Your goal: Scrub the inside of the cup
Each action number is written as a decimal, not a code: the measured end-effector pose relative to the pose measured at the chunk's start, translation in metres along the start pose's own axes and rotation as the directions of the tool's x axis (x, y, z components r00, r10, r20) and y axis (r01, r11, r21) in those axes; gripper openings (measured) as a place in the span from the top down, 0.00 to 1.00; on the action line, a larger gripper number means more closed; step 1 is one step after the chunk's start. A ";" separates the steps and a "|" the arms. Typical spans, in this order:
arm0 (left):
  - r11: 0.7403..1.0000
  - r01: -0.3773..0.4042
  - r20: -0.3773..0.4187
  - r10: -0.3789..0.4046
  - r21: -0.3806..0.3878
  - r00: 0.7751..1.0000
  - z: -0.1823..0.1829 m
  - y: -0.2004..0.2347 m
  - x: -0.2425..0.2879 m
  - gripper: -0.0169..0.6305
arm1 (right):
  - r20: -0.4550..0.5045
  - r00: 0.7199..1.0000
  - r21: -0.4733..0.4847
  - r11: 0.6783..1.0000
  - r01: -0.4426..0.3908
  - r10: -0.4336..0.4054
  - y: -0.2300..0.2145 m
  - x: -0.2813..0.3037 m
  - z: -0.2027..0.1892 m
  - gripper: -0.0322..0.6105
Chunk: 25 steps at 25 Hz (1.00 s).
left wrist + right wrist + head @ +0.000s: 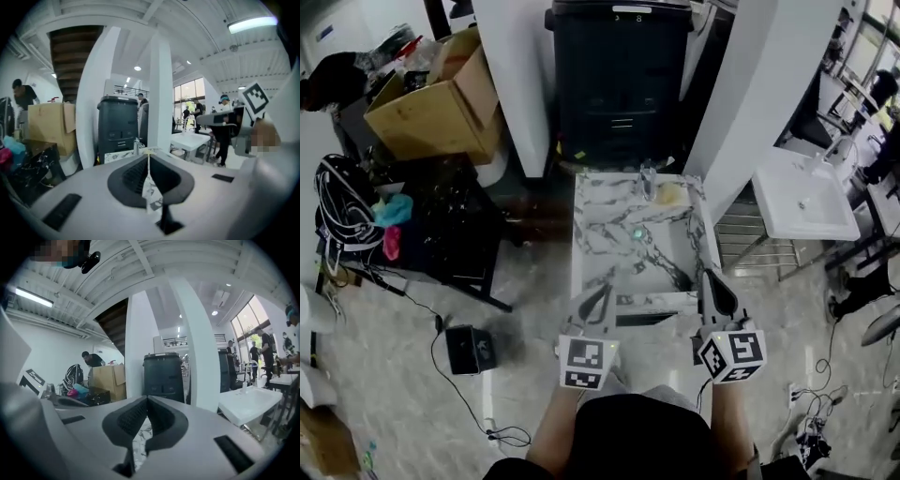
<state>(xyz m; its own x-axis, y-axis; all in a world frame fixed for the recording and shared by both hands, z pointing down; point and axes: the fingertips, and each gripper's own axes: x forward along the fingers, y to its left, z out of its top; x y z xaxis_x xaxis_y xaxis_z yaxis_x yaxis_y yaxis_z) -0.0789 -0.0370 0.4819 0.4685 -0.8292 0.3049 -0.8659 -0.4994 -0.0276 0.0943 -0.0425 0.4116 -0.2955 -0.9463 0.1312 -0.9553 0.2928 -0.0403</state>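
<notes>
I look down at a marble worktop [589, 234] in the middle of the frame. It has a sink [670, 251] in it and a tap [647, 178] at its far edge. A small green thing [637, 232] sits in the sink. It may be the cup, but it is too small for me to tell. A yellow thing [668, 194] lies near the tap.

My left gripper [605, 292] is at the near edge of the worktop, below the middle of the frame. In the left gripper view its fingers [136, 174] are pressed together with nothing between them. My right gripper [711, 277] is just to the right, beside the worktop's near right corner. In the right gripper view its fingers [130, 417] are together too, and hold nothing.

A black bin [619, 75] stands behind the worktop, at the top of the frame. A cardboard box [431, 103] is in the upper left. A white sink [802, 197] is on the right.
</notes>
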 end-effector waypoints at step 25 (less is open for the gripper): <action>0.687 0.680 -0.844 -0.184 0.256 0.504 -0.214 -0.019 0.188 0.79 | -0.256 0.961 0.089 0.987 0.130 -0.104 -0.087 0.067 -0.084 0.94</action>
<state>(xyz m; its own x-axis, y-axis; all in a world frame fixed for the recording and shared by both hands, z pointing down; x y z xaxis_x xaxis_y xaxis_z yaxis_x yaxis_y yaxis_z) -0.0117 -0.1297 0.7438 0.2476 -0.1139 0.9621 -0.2311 -0.9713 -0.0555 0.1579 -0.1196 0.5075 -0.1850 -0.9045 0.3842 -0.9819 0.1535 -0.1113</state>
